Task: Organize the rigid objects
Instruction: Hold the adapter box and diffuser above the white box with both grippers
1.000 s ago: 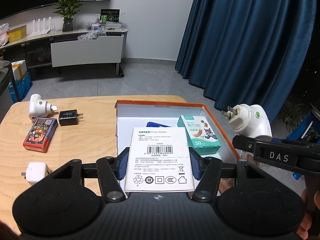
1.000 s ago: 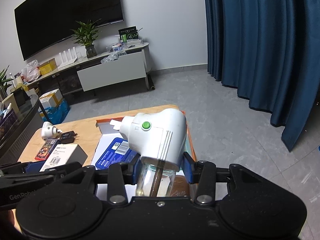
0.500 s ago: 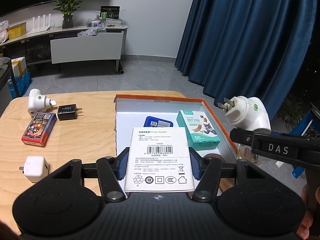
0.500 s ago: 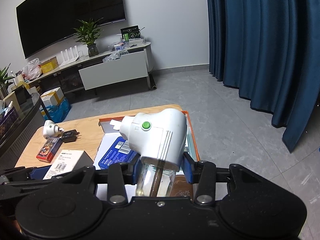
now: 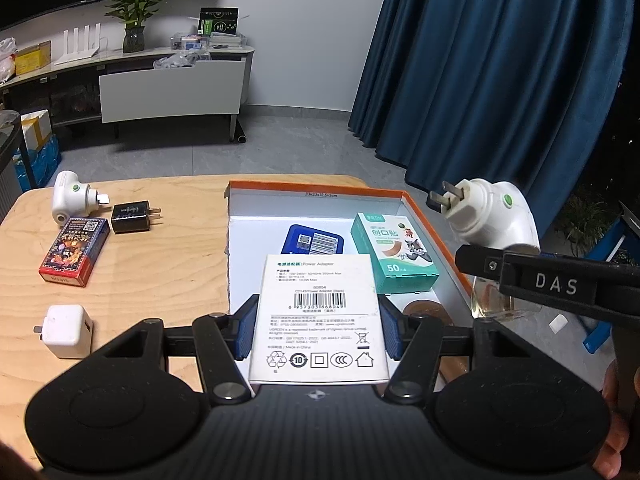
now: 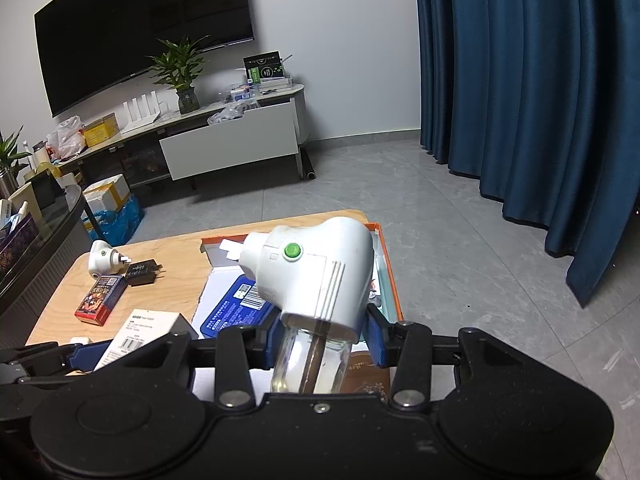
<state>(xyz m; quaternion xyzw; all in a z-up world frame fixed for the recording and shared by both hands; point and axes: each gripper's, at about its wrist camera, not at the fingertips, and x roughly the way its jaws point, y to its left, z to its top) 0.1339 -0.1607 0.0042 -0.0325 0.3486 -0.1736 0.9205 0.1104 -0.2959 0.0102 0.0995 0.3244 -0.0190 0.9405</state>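
A: Biggest first: the pale plywood table (image 5: 160, 256) fills the lower left of the left wrist view, and the shallow white cardboard tray with an orange rim (image 5: 312, 191) sits centre right.

B: And the tongs?

A: The left gripper (image 5: 316, 330) is clamped narrow on the flat white power-adapter carton with a barcode (image 5: 320, 312), held at bottom centre over the tray's near edge. The right gripper (image 6: 322, 334) is closed on the white plastic plug-in vaporiser with a green button and clear glass bottle (image 6: 316, 276), held at the centre of its view, above the tray's right side.

B: How should the drop go?

A: Judging from here, the carton should go down flat in the bare patch near the blue barcoded box (image 5: 314, 240) and the teal plaster box (image 5: 394, 258), both glossy card. The vaporiser is smooth, rounded and top-heavy, so laying it on its side seems safer than standing it on glass.

B: What remains on the table?

A: At left: a red playing-card box (image 5: 74, 256), a second white vaporiser (image 5: 72, 202), a matte black plug charger (image 5: 132, 216), and a white cube charger (image 5: 68, 330).
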